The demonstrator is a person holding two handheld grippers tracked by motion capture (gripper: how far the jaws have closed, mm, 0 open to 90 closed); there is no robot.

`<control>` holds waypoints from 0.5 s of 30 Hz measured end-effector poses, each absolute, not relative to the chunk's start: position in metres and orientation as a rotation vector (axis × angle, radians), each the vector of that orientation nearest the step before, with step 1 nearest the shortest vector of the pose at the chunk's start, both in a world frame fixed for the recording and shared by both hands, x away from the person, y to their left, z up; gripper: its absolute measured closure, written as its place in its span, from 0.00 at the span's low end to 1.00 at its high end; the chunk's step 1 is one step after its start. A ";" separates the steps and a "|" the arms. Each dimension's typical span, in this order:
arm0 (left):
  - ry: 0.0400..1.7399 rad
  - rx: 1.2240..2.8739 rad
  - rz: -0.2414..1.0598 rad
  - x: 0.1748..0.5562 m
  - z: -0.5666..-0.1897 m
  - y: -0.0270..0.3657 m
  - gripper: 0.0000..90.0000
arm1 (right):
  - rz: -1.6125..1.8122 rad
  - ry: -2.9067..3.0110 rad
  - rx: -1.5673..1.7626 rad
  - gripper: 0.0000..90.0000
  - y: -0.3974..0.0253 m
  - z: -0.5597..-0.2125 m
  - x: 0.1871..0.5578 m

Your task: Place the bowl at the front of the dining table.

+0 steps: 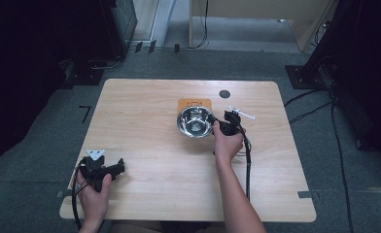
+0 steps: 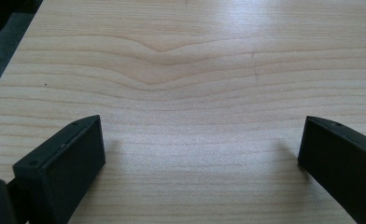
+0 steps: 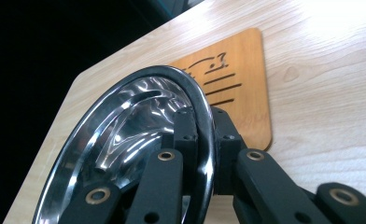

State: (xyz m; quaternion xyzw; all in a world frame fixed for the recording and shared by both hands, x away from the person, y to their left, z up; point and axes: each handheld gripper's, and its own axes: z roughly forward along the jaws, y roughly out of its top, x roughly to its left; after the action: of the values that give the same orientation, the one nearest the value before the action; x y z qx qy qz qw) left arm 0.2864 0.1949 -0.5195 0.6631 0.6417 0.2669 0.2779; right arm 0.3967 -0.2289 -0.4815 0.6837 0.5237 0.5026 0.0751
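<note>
A shiny steel bowl (image 1: 194, 121) sits at the middle of the wooden table (image 1: 145, 111), overlapping a small orange-brown wooden coaster (image 1: 194, 103) with engraved lines. My right gripper (image 1: 217, 124) is shut on the bowl's right rim. In the right gripper view one jaw is inside the bowl (image 3: 125, 140) and the other outside, pinching the rim over the coaster (image 3: 239, 88). My left gripper (image 1: 119, 167) rests near the table's front left corner, held in a hand. Its jaws stand wide apart over bare wood (image 2: 195, 93), with nothing between them.
A dark round cable port (image 1: 224, 93) is set in the table near the back edge. Cables trail from both grippers toward the front edge. Dark equipment stands and floor cables surround the table on grey carpet.
</note>
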 end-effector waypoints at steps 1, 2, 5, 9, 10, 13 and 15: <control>1.723 1.780 0.716 0.286 -0.520 0.195 0.00 | 1.503 1.557 2.060 0.94 -0.229 -0.482 0.398; 1.723 1.779 0.716 0.286 -0.520 0.195 0.00 | 1.503 1.557 2.060 0.94 -0.229 -0.482 0.398; 1.723 1.780 0.716 0.286 -0.520 0.195 0.00 | 1.517 1.497 2.101 0.94 -0.232 -0.486 0.403; 1.721 1.783 0.717 0.287 -0.519 0.194 0.00 | 1.485 1.480 2.107 0.94 -0.231 -0.489 0.408; 1.721 1.782 0.717 0.288 -0.520 0.194 0.00 | 1.485 1.480 2.107 0.94 -0.231 -0.489 0.408; 1.720 1.783 0.717 0.288 -0.520 0.194 0.00 | 1.465 1.438 2.116 0.94 -0.228 -0.494 0.414; 1.720 1.783 0.717 0.288 -0.520 0.194 0.00 | 1.461 1.428 2.121 0.94 -0.227 -0.495 0.415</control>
State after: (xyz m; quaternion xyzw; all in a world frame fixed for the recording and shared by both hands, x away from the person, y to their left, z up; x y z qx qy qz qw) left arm 0.2877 0.1937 -0.5196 0.6643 0.6406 0.2671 0.2776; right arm 0.4150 -0.2273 -0.4950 0.7167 0.4826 0.4938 0.0982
